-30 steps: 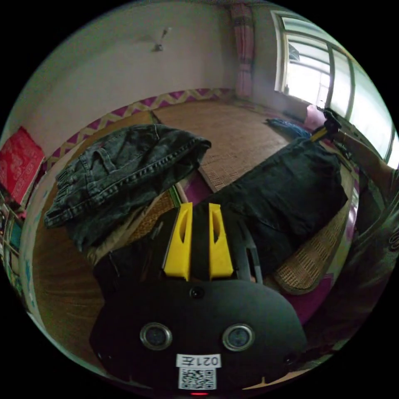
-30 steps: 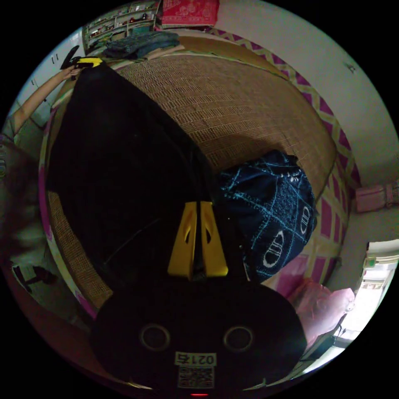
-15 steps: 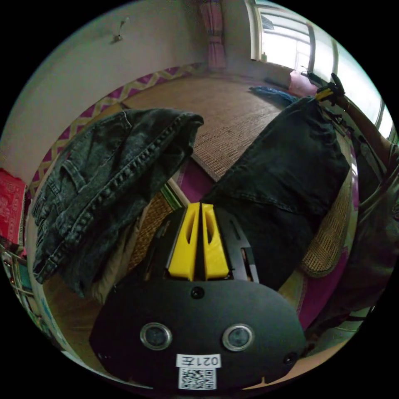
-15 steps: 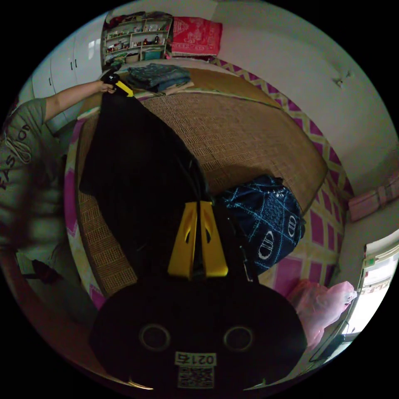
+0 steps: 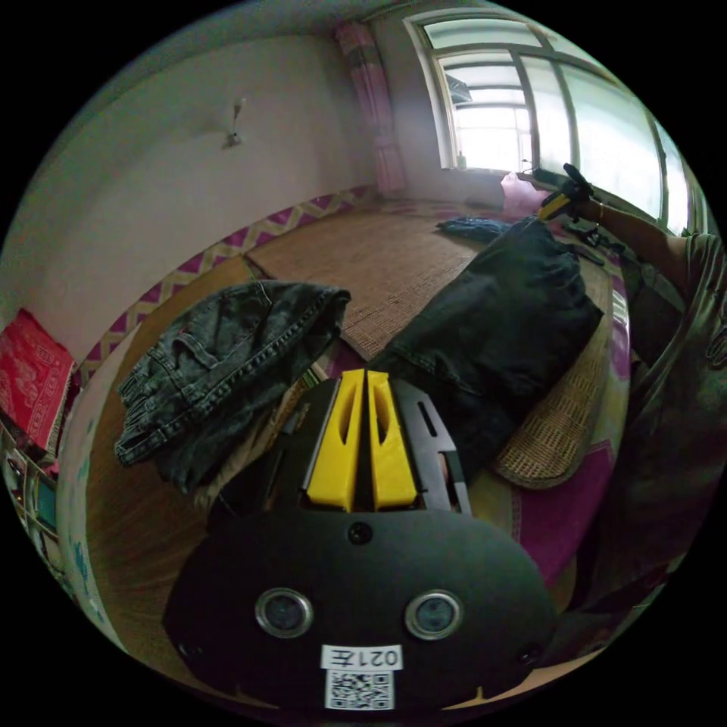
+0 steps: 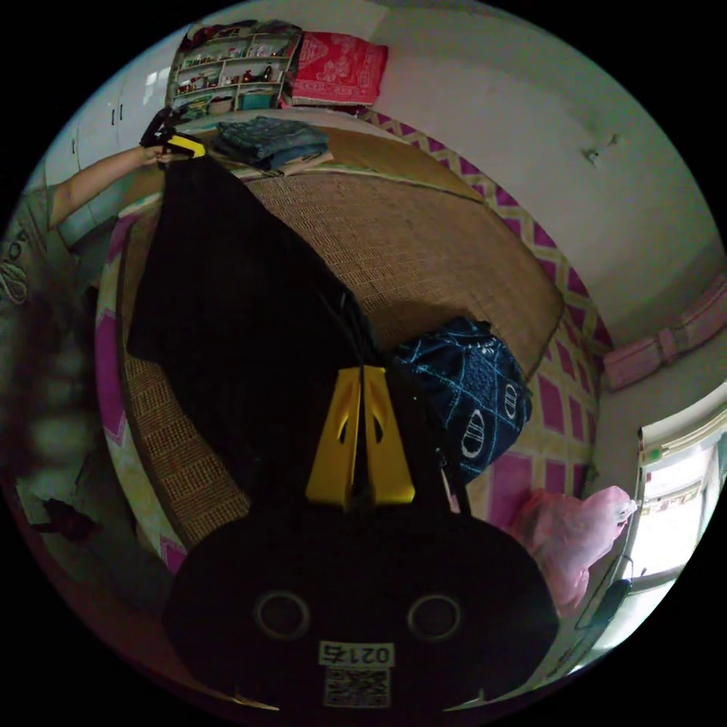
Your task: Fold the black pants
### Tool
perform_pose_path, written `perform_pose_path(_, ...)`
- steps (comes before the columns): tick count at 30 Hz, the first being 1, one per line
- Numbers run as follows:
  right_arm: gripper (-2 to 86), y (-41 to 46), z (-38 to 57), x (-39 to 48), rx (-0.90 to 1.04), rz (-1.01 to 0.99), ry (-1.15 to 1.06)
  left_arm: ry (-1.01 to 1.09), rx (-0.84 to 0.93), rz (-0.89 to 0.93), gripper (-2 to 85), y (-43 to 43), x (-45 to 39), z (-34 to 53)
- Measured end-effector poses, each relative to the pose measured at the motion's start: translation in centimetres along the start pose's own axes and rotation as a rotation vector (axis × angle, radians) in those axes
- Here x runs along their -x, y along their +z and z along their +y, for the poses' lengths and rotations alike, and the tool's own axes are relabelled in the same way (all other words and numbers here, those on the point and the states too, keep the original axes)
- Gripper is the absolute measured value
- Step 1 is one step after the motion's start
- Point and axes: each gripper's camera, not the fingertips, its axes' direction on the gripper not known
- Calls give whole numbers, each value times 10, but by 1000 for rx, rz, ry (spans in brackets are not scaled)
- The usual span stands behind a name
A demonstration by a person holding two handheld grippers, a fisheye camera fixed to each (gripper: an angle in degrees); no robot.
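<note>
pants: the black pants [image 5: 506,326] hang stretched over the woven mat [image 5: 394,257], one end in each gripper, so they stay flat for folding.
left gripper [image 5: 366,374]: yellow jaws pressed together on one end of the cloth.
right gripper [image 6: 363,371]: jaws pinched tight on the other end.
jeans [image 5: 219,363]: a folded pile sits off to the side, out of the way.
blue cloth [image 6: 466,390]: lies on the mat, near the right gripper.
</note>
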Motion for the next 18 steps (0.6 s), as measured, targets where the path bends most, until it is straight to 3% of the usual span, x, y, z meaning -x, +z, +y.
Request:
perform_pose_path(6, 1, 6, -1, 14, 44, 69, -8, 10, -11, 3, -9, -39, -23, 5)
perform_pose_path(12, 76, 27, -19, 5, 156, 69, -65, 18, -28, 1, -9, -80, -42, 5)
perform_pose_path(18, 13, 43, -35, -22, 239, -52, -65, 35, -46, 3, -9, -127, -62, 7)
